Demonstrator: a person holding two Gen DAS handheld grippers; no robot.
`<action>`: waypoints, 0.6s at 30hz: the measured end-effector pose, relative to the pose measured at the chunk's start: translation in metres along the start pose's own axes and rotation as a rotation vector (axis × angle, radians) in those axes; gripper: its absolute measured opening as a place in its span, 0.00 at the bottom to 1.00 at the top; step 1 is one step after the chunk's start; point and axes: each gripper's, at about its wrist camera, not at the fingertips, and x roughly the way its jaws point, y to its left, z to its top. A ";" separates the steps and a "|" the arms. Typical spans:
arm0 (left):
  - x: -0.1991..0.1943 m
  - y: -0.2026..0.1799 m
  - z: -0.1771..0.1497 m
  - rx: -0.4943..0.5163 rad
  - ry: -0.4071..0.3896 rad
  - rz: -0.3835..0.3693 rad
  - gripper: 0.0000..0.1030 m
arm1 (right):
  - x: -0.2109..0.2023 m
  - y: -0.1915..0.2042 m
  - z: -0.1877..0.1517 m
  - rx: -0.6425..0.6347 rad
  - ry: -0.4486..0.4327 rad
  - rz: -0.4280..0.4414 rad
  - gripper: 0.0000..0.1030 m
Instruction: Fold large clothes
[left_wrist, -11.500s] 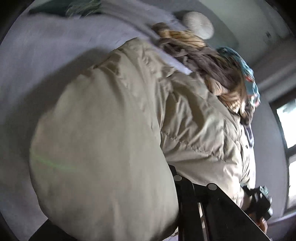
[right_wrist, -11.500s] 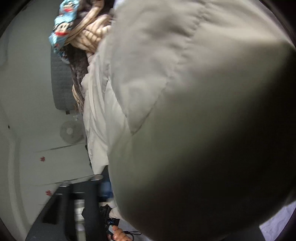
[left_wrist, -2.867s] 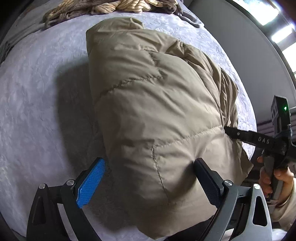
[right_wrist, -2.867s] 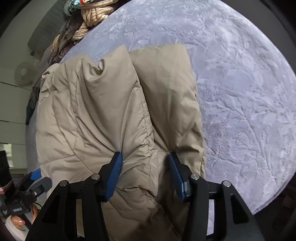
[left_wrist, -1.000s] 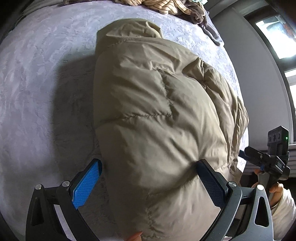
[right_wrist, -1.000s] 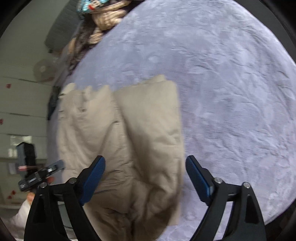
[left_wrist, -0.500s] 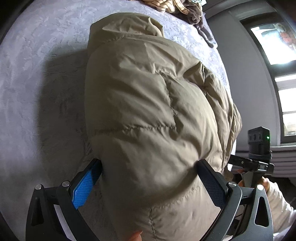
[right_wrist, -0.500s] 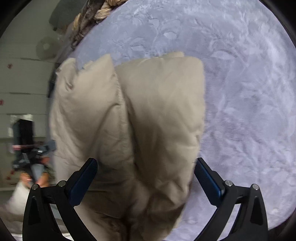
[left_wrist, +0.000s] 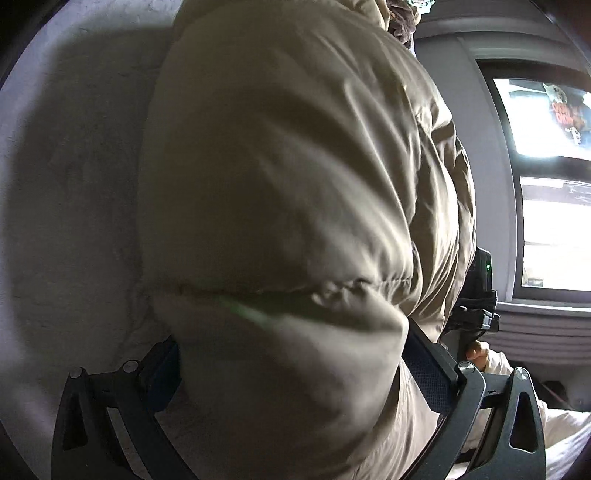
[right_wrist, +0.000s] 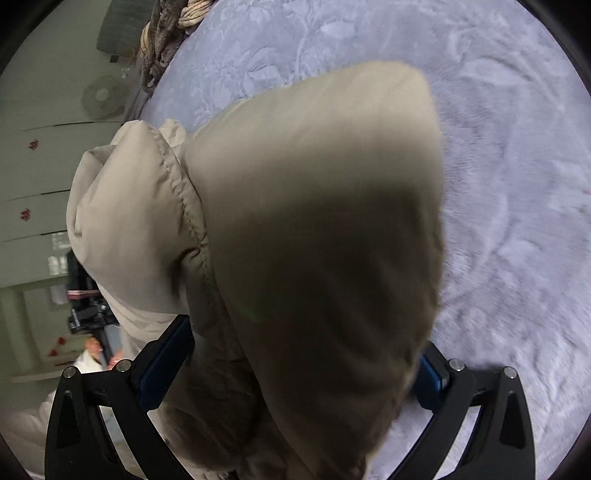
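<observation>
A folded beige puffer jacket (left_wrist: 288, 192) lies on the lilac bedspread (left_wrist: 74, 184) and fills most of both views. My left gripper (left_wrist: 291, 373) is open wide, its blue-padded jaws on either side of the jacket's near end. The jacket also fills the right wrist view (right_wrist: 317, 236). My right gripper (right_wrist: 306, 369) is open wide too, straddling the opposite end of the bundle. The jacket bulges between both pairs of jaws and hides the fingertips. The right gripper's body shows at the far side in the left wrist view (left_wrist: 476, 295).
A heap of other clothes (right_wrist: 166, 29) lies at the far edge of the bedspread (right_wrist: 498, 184). A window (left_wrist: 554, 184) is on the right in the left wrist view. A fan (right_wrist: 101, 96) and white cabinets (right_wrist: 33, 166) stand beyond the bed.
Both grippers have pushed in closer around the jacket's two ends. The jacket now looms much larger and looks raised, blurred with motion. Both stay open.
</observation>
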 end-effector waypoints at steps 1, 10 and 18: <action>0.002 -0.004 0.000 0.003 -0.006 0.016 1.00 | 0.004 0.002 0.002 -0.006 0.005 0.032 1.00; 0.008 -0.043 -0.007 0.084 -0.065 0.251 1.00 | 0.020 0.009 0.007 0.018 -0.001 0.072 1.00; 0.006 -0.073 -0.015 0.159 -0.115 0.370 0.95 | 0.017 0.011 -0.002 0.065 -0.004 0.079 0.91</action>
